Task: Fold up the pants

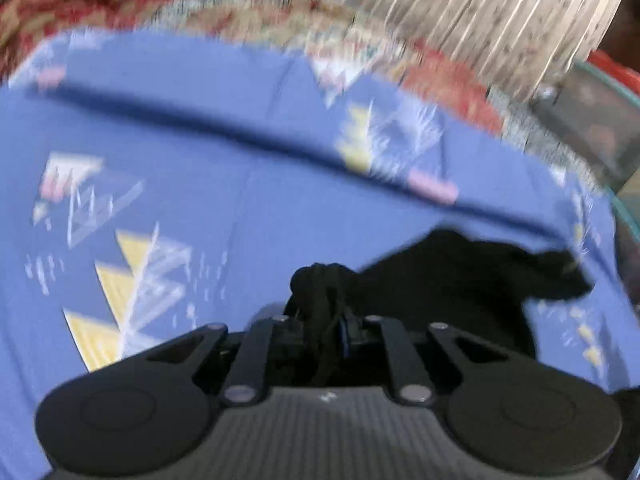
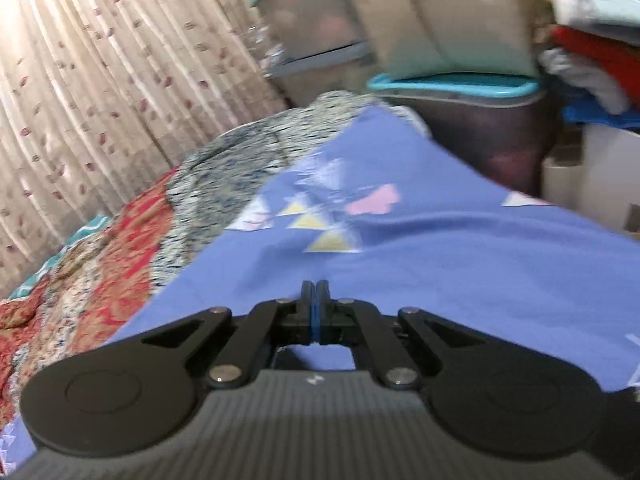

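Between left tool (image 1: 316, 280) tips, black pants (image 1: 460, 280)

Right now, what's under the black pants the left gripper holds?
Under the black pants, pinched in the left gripper, lies the blue patterned sheet. The fabric hides the sheet directly beneath it and the fingertips.

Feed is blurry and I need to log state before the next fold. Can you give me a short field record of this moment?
surface: blue sheet with triangle print over a red patterned quilt
garment: black fabric pants, bunched on the sheet
left gripper: jaws shut on pants
right gripper: jaws shut, empty
background: beige pleated curtain
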Demonstrator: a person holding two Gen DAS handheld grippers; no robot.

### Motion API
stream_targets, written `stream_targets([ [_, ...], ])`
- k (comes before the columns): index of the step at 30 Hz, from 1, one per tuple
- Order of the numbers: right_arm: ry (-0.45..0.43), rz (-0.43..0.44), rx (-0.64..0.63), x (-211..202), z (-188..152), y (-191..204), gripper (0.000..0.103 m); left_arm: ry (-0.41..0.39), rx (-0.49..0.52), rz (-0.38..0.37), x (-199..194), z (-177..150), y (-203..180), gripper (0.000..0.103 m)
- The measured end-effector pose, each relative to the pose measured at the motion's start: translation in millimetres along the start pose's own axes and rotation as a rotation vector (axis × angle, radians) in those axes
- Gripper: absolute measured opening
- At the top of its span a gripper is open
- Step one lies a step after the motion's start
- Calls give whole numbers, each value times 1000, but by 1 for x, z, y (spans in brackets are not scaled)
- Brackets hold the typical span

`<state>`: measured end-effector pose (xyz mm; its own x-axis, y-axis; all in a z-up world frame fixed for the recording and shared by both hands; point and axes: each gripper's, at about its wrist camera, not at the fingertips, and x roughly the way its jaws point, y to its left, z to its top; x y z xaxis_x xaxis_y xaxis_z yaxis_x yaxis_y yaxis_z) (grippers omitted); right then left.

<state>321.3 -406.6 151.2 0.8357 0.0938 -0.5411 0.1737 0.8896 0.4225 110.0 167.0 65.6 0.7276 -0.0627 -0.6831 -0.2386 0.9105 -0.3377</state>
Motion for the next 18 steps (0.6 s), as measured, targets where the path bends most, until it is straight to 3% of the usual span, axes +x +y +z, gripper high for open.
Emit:
stream_targets([
  [2, 78, 18, 28, 14, -10, -7, 9, -44, -6, 15, -15, 11, -1, 11],
  [3, 129, 42, 48, 25, -20, -6, 16, -63, -10, 23, -24, 14, -2, 11],
  [6, 239, 113, 91, 62, -52, 0, 66, -92, -17, 33, -39, 19, -5, 11],
  [11, 347, 130, 260, 133, -105, 16, 66, -100, -34, 72, -64, 7, -4, 11],
  [12, 375, 130, 304, 143, -112, 18, 58, -102, -31, 80, -66, 7, -3, 11],
  [13, 404, 133, 337, 155, -116, 22, 32, -109, -22, 91, -72, 6, -3, 11],
  [14, 420, 119, 350, 160, -114, 26, 17, -117, -15, 101, -76, 5, -5, 11],
  [15, 421, 104, 347, 160, -112, 31, 10, -128, -6, 109, -80, 5, -6, 11],
  [18, 300, 171, 246, 128, -78, 45, 9, -169, -9, 118, -91, 8, -5, 11],
])
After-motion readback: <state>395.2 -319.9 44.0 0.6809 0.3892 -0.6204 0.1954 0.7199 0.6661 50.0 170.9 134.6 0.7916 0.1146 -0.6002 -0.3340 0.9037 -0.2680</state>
